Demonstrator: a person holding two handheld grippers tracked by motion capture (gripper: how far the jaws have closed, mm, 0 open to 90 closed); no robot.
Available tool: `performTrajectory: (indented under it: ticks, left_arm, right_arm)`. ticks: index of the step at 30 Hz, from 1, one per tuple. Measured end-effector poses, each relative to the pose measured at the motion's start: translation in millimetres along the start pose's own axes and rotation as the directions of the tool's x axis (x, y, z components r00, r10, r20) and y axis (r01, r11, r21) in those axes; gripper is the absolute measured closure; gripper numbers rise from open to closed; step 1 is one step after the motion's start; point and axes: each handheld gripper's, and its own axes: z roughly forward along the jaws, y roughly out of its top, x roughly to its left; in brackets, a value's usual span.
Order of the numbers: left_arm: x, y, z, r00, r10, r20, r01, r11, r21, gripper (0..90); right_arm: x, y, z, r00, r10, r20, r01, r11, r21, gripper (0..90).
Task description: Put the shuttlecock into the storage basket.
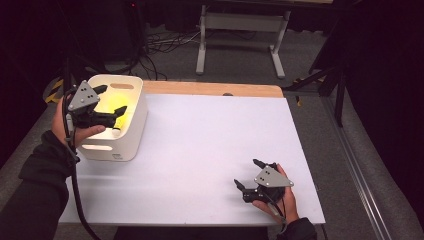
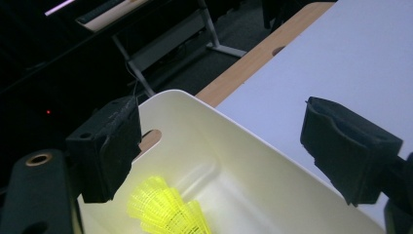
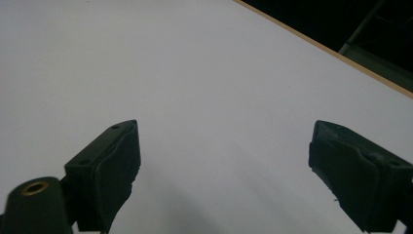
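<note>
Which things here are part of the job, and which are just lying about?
In the job:
- yellow shuttlecocks
- white bin holding them
- left gripper, open over the bin

Lying about:
- right gripper, open, idle on the table
- desk frame behind

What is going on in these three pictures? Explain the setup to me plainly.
A person holds a hand-operated clamp tool in each hand. The high view looks down on a white table. The left gripper hangs over a white bin, fingers apart, holding nothing. The left gripper view looks along that tool into the bin, where yellow shuttlecocks lie. The right gripper sits near the table's front edge, fingers apart and holding nothing; the right gripper view looks along its fingers at bare tabletop.
</note>
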Motion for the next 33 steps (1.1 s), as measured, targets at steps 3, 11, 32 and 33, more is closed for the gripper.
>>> performTrajectory:
  ticks: [3,11,32,33]
  left_arm:
    - [-5.0,0.7,-3.5,1.0,0.005,0.005,-0.005,0.9998,-0.018,16.4]
    - [-19.0,2.7,-13.0,0.9988,0.045,0.019,-0.043,0.9965,-0.072,15.3]
    - [-53.2,4.5,-29.6,0.9928,0.068,0.099,-0.049,0.9817,-0.184,13.8]
    - [-56.8,4.5,-31.1,0.9911,0.075,0.11,-0.052,0.9791,-0.196,13.7]
  right_arm:
    - [-0.6,0.0,-0.2,1.0,0.001,0.005,-0.001,1.0,0.003,12.6]
    - [-0.3,0.2,-0.1,0.9999,-0.005,0.01,0.005,1.0,0.012,12.6]
    - [-2.4,0.9,-2.5,0.9998,0.003,0.019,-0.003,1.0,0.003,12.6]
    - [-2.2,1.1,-2.5,0.9998,0.003,0.018,-0.003,1.0,0.002,12.6]
